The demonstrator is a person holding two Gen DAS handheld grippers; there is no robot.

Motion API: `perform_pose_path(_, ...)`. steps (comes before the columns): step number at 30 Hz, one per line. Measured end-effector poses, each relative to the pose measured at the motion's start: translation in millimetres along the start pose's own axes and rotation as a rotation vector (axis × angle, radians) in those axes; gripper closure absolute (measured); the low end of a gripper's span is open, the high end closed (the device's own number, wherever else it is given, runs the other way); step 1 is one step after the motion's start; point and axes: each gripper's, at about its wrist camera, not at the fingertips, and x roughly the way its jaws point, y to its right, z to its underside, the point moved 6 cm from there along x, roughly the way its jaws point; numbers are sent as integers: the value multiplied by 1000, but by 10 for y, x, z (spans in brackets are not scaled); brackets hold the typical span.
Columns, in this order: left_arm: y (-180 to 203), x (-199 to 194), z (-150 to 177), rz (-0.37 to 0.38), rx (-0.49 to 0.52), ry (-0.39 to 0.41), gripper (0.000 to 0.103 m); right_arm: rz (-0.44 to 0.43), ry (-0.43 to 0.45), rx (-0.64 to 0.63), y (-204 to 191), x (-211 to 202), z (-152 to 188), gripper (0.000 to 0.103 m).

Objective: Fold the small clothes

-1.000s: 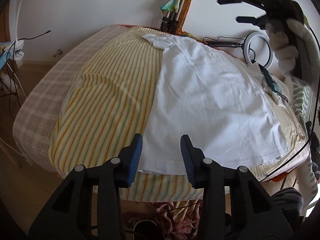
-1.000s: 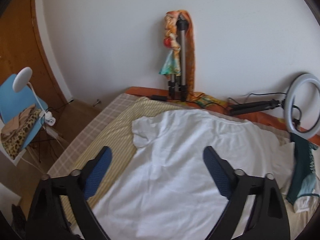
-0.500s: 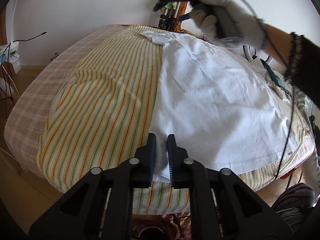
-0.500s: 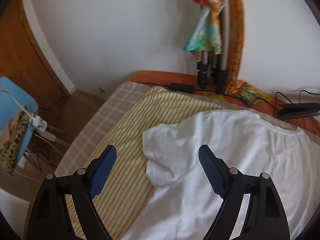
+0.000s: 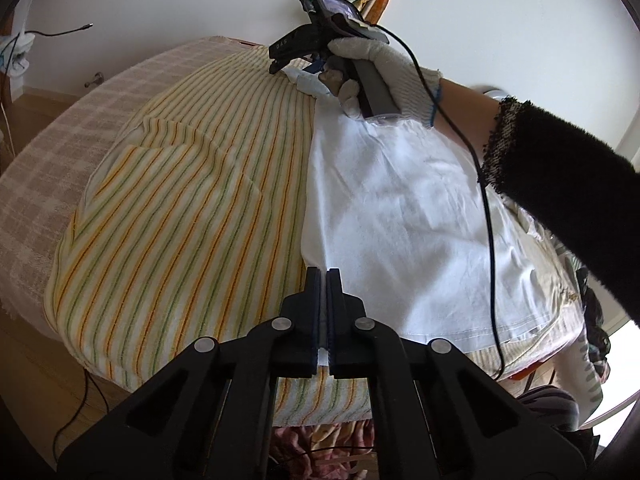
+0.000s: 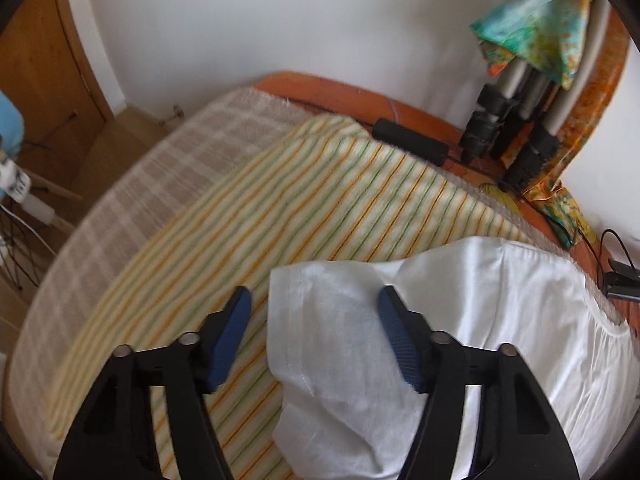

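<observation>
- While the white shirt [image 5: 400, 216] lies flat on the striped sheet [image 5: 180, 216] of the bed [image 5: 36, 200], its long axis runs from the near hem to the far collar end, away from the person.
- Left gripper [image 5: 324, 276]: fingers closed on the near left corner of the hem; a strip of white cloth shows between the pads.
- Right gripper [image 6: 314, 312]: fingers part-way apart and just been closing; the folded sleeve [image 6: 320, 304] at the far left shoulder sits between them, but the pads do not yet press it.
- Key relation: both grippers stand on the same left edge of the shirt, one at each end of the long axis. The right hand [image 5: 372, 68] is nearer the sleeve, the left nearer the hem.
- Judgement: once the right fingers pinch the sleeve, the left edge can be lifted as one line and carried across toward the right side.
- Risk: an uneven lift would skew the fold line.
</observation>
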Motion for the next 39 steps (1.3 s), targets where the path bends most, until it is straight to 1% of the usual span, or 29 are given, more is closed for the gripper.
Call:
perform_pose_path(1, 6, -3, -1, -1, 0, 3, 103, 1, 9, -11, 1, -12, -5, 53)
perform_pose_path(2, 13, -6, -4, -2, 3, 4, 103, 1, 13, -19, 10, -25, -8, 70)
perform_pose_path(3, 31, -17, 1, 2, 8, 6, 103, 0, 13, -20, 26, -35, -11, 79)
perform_pose_path(4, 48, -23, -5, 4, 11, 8, 103, 3, 11, -21, 36, -29, -19, 95)
perform_pose_path(6, 89, -31, -16, 7, 23, 11, 103, -4, 12, -23, 60, -58, -23, 98)
perform_pose_path(9, 143, -56, -27, 12, 39, 15, 103, 8, 51, -29, 119, -170, -52, 100)
perform_pose_path(15, 286, -124, -49, 17, 79, 27, 103, -34, 150, 41, 389, -557, -114, 100)
perform_pose_path(19, 466, -153, -63, 35, 111, 29, 103, -47, 193, 78, 580, -730, -115, 100)
perform_pose_path(24, 799, -117, -72, 60, 187, 22, 103, -61, 244, 144, 952, -975, 9, 100)
perform_pose_path(29, 1164, 34, 14, 80, 278, -31, 103, -80, 284, 232, 1435, -1093, 220, 100)
perform_pose_path(32, 1375, 166, 107, 95, 332, -78, 103, -88, 277, 308, 1733, -1059, 420, 100)
perform_pose_path(35, 1567, 311, 203, 100, 387, -129, 103, -79, 247, 385, 2038, -956, 625, 100)
perform_pose_path(39, 1670, 494, 258, 91, 411, -182, 103, -85, 207, 432, 2256, -828, 777, 100)
